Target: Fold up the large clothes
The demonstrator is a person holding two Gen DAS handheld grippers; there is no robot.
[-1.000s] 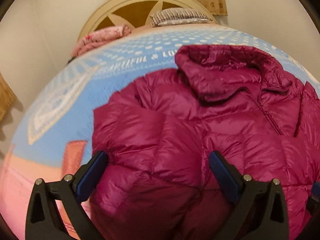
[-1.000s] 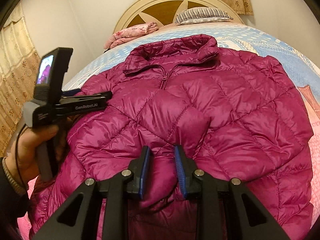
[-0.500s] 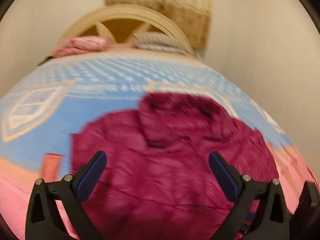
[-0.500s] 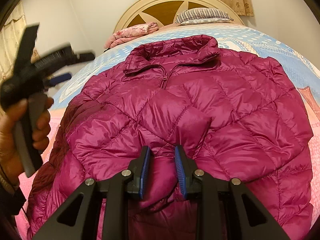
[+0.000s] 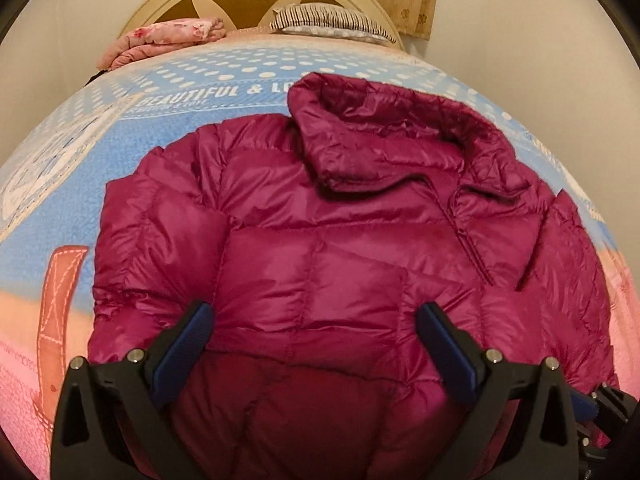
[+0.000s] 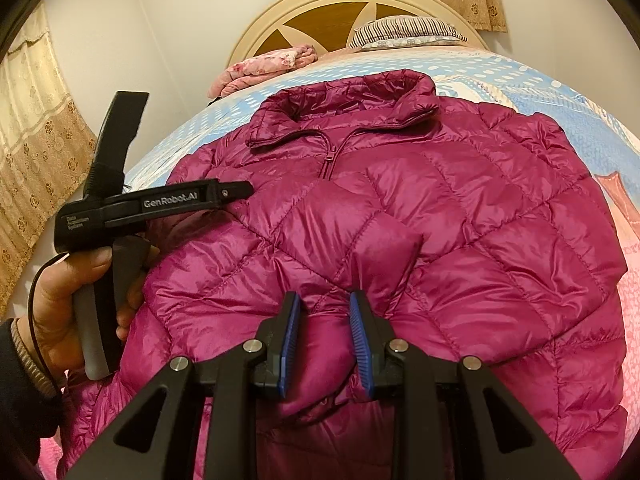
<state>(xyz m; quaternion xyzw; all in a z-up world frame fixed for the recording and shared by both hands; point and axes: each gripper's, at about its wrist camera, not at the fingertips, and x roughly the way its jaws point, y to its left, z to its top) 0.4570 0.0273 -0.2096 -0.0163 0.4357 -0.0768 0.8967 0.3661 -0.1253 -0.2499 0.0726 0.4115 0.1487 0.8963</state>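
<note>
A magenta quilted puffer jacket (image 5: 328,248) lies front up on the bed, collar toward the headboard, zipper closed; it also fills the right wrist view (image 6: 440,216). My left gripper (image 5: 316,316) is open and empty, jaws wide apart, held just above the jacket's left side. It shows from the side in the right wrist view (image 6: 236,191), held in a hand. My right gripper (image 6: 324,320) is shut on a fold of jacket fabric, probably a sleeve end, near the jacket's lower middle.
The bed has a blue, white and pink printed blanket (image 5: 168,128). At its head stand a cream and wood headboard (image 6: 320,12), a striped pillow (image 6: 404,30) and a folded pink floral cloth (image 6: 264,66). Beige curtains (image 6: 32,152) hang at the left.
My left gripper swung up and away, then came back down over the jacket's left side, still open. My right gripper stayed still, clamped on the fabric.
</note>
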